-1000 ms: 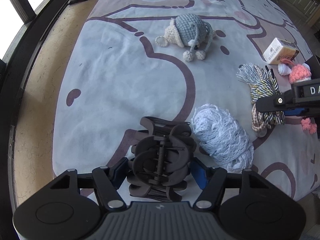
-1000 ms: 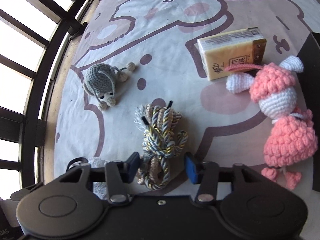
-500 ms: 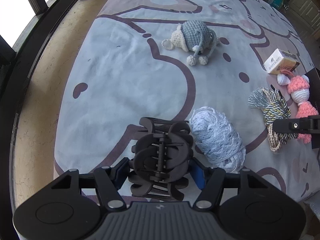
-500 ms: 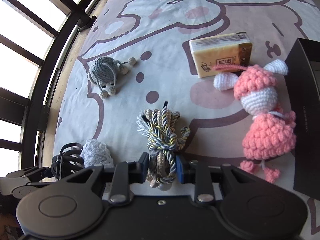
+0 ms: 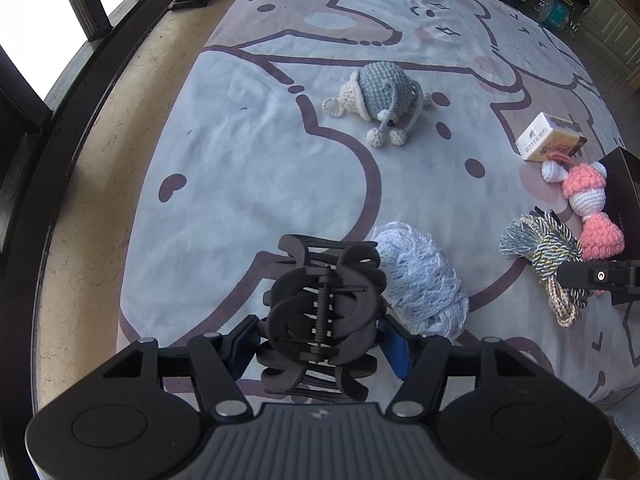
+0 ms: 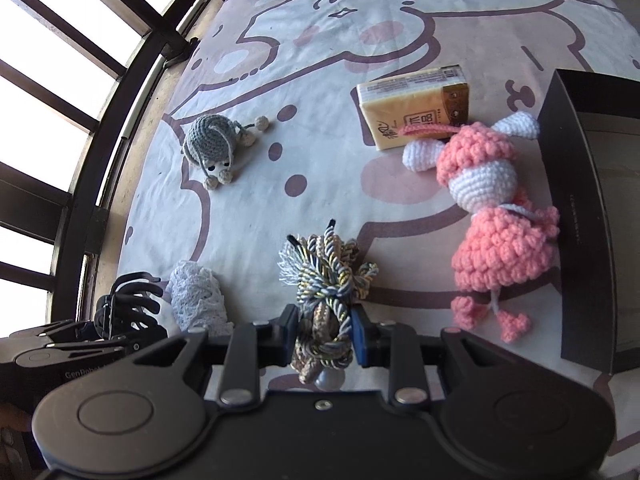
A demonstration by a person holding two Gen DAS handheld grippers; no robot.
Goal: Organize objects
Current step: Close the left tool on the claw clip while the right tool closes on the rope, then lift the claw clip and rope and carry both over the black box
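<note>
Between L tool (image 5: 320, 338) pads: black hair claw (image 5: 322, 312), gripped. R tool (image 6: 323, 330) had just closed, clamped on braided cord bundle (image 6: 326, 280); lace roll (image 5: 416, 280) beside claw.

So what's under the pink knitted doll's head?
The pink crochet doll rests its head against the yellow tissue pack; its pink loop lies across the pack's near edge. Beneath the body is the cartoon blanket. Whatever lies directly under it is hidden.

Cartoon-print blanket (image 5: 248, 168) carries grey crochet toy (image 5: 380, 92), tissue pack (image 5: 548, 140), pink crochet doll (image 6: 496, 216), white lace bundle (image 5: 420, 280).
</note>
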